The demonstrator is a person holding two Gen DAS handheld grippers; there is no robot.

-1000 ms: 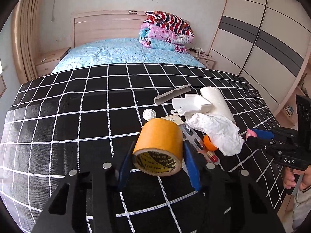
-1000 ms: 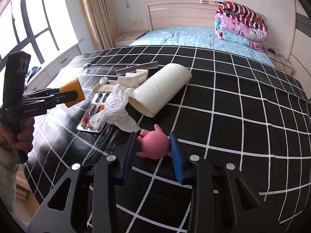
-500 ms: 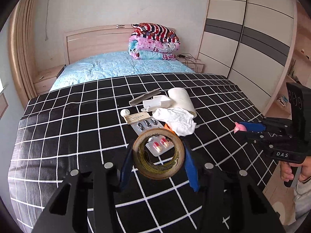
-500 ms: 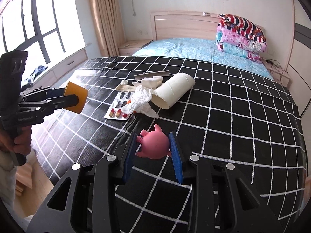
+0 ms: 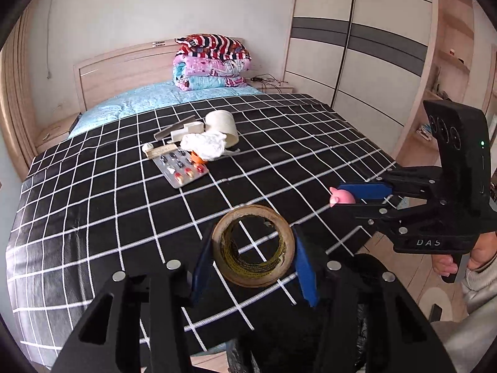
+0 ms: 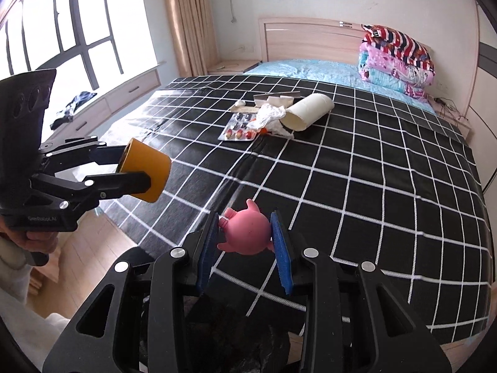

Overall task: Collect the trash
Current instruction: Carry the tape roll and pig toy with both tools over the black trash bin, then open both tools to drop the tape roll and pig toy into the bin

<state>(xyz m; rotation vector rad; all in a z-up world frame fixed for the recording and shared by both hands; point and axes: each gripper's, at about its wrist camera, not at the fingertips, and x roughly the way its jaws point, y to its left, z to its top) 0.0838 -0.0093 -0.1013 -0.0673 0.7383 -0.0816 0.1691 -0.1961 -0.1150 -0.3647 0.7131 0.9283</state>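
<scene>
My left gripper [image 5: 253,259] is shut on a yellow tape roll [image 5: 253,245], held up over the near edge of the bed; it also shows in the right wrist view [image 6: 146,174]. My right gripper [image 6: 245,242] is shut on a pink pig toy [image 6: 247,233], held beside the left one; the toy also shows in the left wrist view [image 5: 341,195]. A pile lies mid-bed: a pill blister pack [image 5: 181,168], crumpled white tissue [image 5: 205,144], a white tube [image 5: 222,122], a white box [image 5: 186,130] and a grey strip [image 5: 174,127].
The bed has a black cover with a white grid [image 5: 93,217]. Folded quilts [image 5: 211,62] sit at the headboard. A wardrobe [image 5: 372,46] stands to the right, a window and curtain [image 6: 186,21] to the left. Something black [image 6: 226,342] lies below the grippers.
Both grippers have pulled back and up from the pile toward the near edge of the bed, carrying the tape roll and the pig toy. The tape roll has turned hole-on to the left camera.
</scene>
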